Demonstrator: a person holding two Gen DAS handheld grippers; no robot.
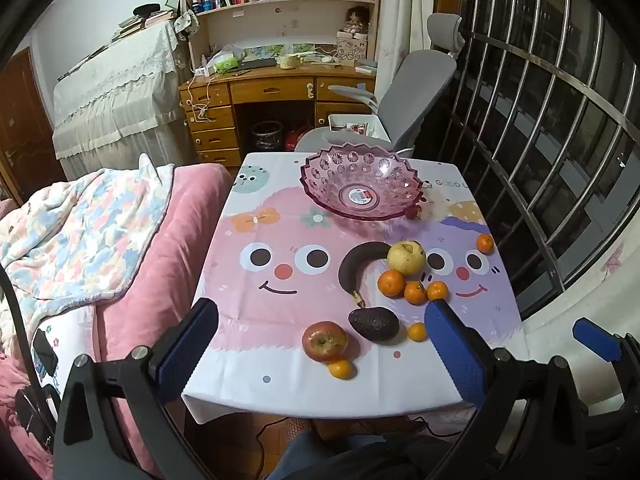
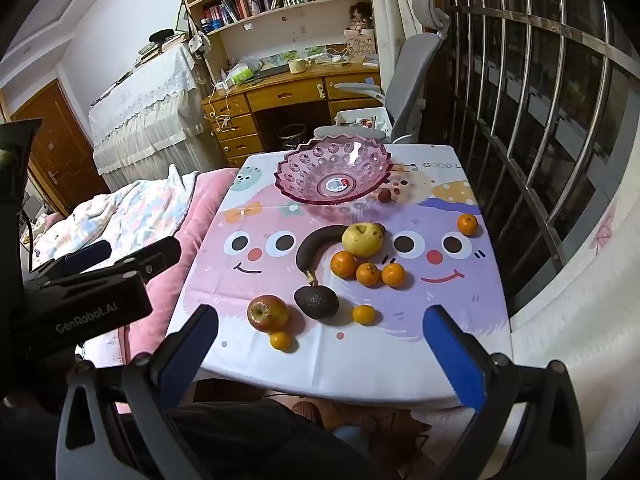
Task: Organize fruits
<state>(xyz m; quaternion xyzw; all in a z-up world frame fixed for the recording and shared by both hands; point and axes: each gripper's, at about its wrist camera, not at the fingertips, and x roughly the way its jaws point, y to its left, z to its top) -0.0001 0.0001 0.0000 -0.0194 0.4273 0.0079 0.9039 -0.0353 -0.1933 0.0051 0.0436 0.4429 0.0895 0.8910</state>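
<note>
Both claws — left gripper (image 1: 320,344) and right gripper (image 2: 320,344) — we hold agape and empty, short of the fruit, with the pink bowl (image 1: 360,184) awaiting it.

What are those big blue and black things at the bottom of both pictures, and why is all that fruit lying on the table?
Those are two claws that a person holds, one in each hand. Each claw carries a small camera looking out along its two blue fingers, so one picture comes from the left claw and the other from the right claw. Both claws are wide open and hold nothing. On the table's cartoon cloth lie an apple, a dark avocado, a very dark banana, a yellow pear and several small oranges. At the far end stands a pink bowl with no fruit in it yet. The job is to tidy the fruit.
</note>
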